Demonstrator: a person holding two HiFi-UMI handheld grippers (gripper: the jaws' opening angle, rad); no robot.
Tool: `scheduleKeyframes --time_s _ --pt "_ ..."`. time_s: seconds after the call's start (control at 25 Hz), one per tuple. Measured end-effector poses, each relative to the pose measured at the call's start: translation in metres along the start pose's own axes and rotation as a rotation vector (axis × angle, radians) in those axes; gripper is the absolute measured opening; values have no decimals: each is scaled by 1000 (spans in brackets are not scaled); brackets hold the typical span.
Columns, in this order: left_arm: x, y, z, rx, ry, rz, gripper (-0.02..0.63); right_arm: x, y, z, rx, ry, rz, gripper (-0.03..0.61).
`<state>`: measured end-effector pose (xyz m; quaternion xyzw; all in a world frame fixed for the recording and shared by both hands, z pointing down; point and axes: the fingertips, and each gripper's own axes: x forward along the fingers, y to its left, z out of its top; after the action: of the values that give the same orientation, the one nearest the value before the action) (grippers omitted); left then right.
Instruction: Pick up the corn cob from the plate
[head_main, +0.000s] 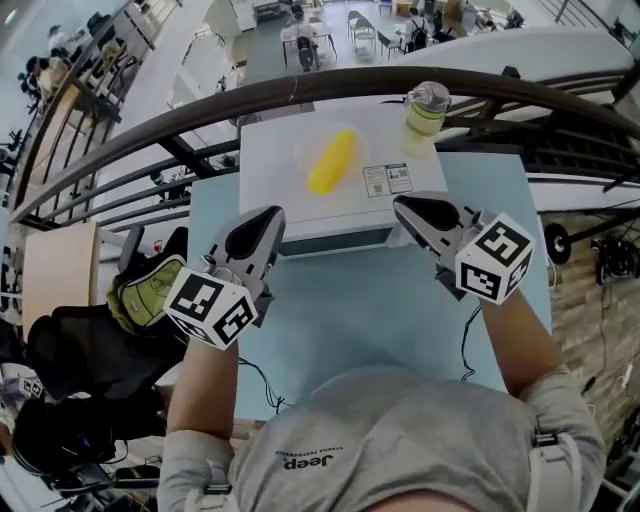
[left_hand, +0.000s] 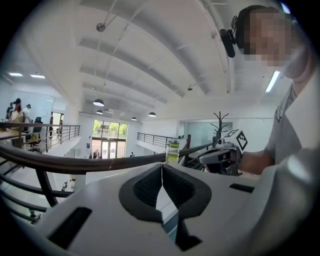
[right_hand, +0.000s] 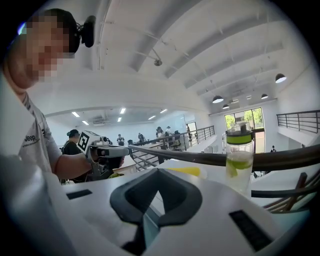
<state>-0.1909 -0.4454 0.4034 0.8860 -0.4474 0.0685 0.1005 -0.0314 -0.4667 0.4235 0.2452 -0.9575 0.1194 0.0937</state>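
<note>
The yellow corn cob (head_main: 332, 163) lies on a clear round plate (head_main: 300, 150) in the upper middle of the head view, atop a white box (head_main: 300, 215) on the pale blue table (head_main: 400, 300), with a clear green-lidded bottle (head_main: 427, 108) at its upper right. We see the left gripper (head_main: 266, 216) and right gripper (head_main: 408, 206) lower in the frame, by the box's front edge and apart from the cob. The left's jaws are pressed together empty, and the right's seem likewise closed.
</note>
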Motion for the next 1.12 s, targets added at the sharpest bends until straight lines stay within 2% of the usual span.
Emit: scheduleKeyframes --time_s 0.44,0.48,0.64,0.76,0.96,1.12 --pt "81 34 -25 18 112 71 22 31 -41 -14 33 10 -16 14" --pt "87 36 -25 19 117 75 34 33 -43 -15 36 8 -15 14" --pt "111 37 -29 5 148 71 185 40 -48 -15 48 -4 -2 14" --pt "126 36 -35 6 178 67 252 43 -50 -14 42 -10 3 14" --pt "144 33 -55 34 264 59 301 48 -55 -12 35 -24 8 14" --pt "153 34 -65 55 334 69 313 51 -56 -11 43 -33 21 14"
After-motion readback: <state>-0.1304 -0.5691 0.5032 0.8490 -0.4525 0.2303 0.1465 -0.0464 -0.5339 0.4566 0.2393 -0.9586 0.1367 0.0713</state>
